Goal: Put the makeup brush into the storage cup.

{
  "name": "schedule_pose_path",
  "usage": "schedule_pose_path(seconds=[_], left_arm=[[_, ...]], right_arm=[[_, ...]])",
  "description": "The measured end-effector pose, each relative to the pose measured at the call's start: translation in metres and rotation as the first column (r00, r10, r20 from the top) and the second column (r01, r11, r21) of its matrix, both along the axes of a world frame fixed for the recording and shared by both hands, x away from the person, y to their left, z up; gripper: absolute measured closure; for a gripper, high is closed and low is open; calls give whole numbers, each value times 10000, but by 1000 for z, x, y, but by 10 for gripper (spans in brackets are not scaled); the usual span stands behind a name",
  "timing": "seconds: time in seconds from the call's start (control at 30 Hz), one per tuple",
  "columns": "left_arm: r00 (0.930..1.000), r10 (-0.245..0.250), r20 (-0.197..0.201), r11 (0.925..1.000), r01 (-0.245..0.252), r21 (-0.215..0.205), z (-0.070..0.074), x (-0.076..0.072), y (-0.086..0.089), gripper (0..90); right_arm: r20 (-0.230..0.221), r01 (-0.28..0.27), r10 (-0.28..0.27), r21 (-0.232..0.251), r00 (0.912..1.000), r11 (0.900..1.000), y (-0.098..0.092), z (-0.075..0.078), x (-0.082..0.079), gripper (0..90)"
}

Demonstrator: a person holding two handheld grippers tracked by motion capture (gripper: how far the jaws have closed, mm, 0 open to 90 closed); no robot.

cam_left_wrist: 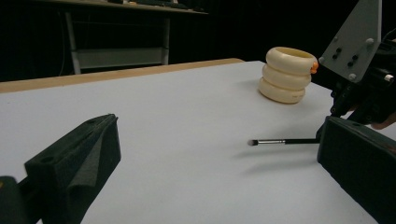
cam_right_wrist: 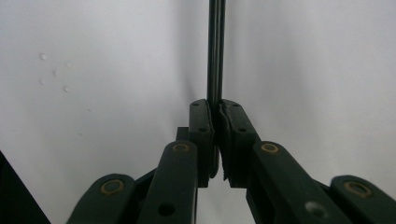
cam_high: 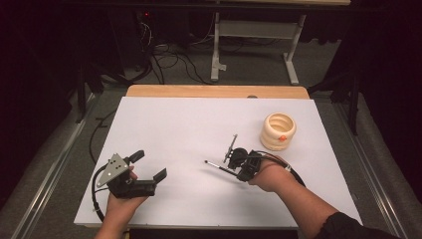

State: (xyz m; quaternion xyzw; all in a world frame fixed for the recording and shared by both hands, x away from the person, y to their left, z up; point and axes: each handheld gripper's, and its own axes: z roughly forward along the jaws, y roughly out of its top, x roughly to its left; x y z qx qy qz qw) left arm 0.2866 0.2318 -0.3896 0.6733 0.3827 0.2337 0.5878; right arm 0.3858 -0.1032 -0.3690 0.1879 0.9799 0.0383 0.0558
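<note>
Black foam-padded jaws of the left gripper [cam_high: 149,172] are held wide apart and empty, parked aside. A thin black-handled makeup brush [cam_left_wrist: 280,141] is clamped in the closed right gripper [cam_high: 238,168], lifted level above the white table [cam_high: 174,129], presumably for the cream ribbed holder [cam_high: 278,131].

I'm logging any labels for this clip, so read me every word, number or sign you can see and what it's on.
None can be read.
The cream ringed holder, the brush and the white table sheet show no print.
The grey plate on the left hand-held gripper bears only screw holes.
</note>
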Motion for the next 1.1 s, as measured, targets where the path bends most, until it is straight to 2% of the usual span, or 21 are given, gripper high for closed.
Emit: schedule_pose_path(seconds=[0.33,0.5,0.73,0.9,1.1], left_arm=[[10000,8,-60,10000,-8,-68,-1,0,0,2],[10000,-12,-96,10000,11,-79,-1,1,1,2],[10000,10,-8,10000,-10,-66,0,-2,0,2],[10000,-29,-31,10000,28,-37,0,0,0,2],[10000,-56,-23,10000,56,27,0,-1,0,2]], right_arm=[[120,704,-702,-144,9975,9974,-30,3,7,864],[78,974,-974,-17,9952,9952,-43,4,11,864],[141,1521,-1518,-229,9883,9881,-62,0,13,865],[163,2110,-2106,-269,9774,9771,-77,-1,15,865],[226,2352,-2346,-298,9718,9715,-84,-3,16,865]])
